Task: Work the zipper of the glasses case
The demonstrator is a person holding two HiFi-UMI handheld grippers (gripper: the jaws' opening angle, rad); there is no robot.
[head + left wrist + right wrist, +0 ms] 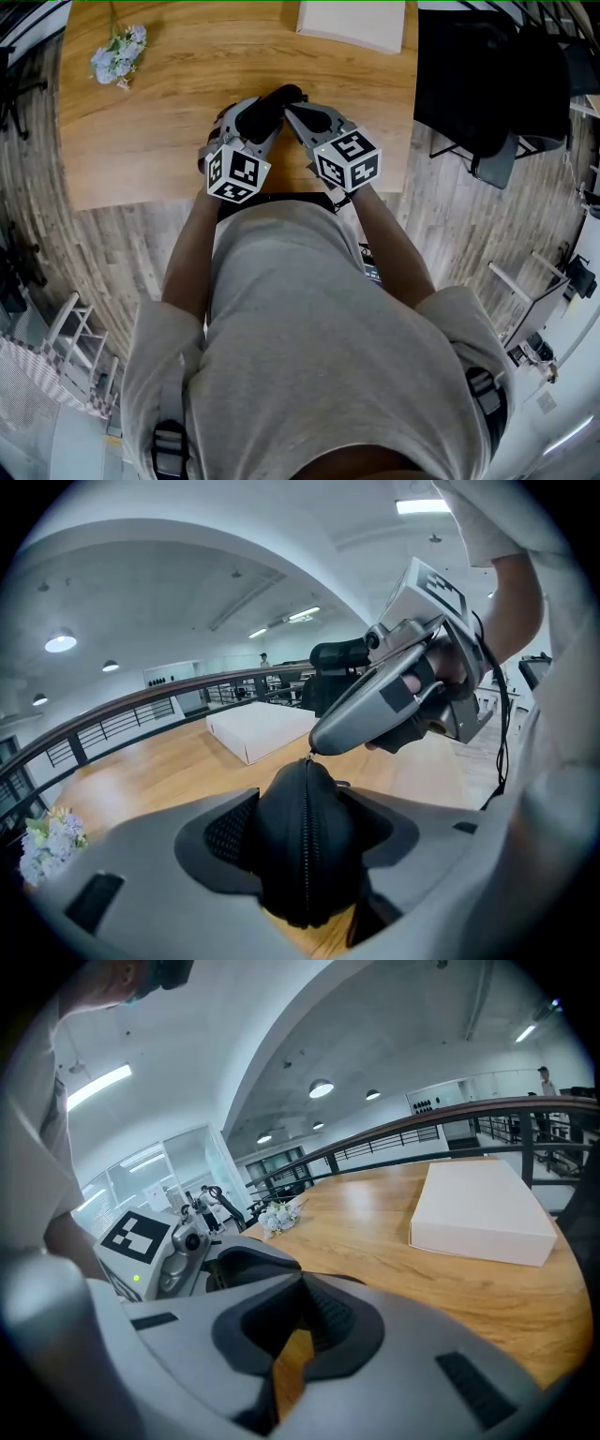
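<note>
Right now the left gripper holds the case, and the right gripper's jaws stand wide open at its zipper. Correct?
No: the right gripper has its jaws shut, as the right gripper view shows. The rest stands: the left gripper holds the case, with the right gripper's tip at its zipper.
</note>
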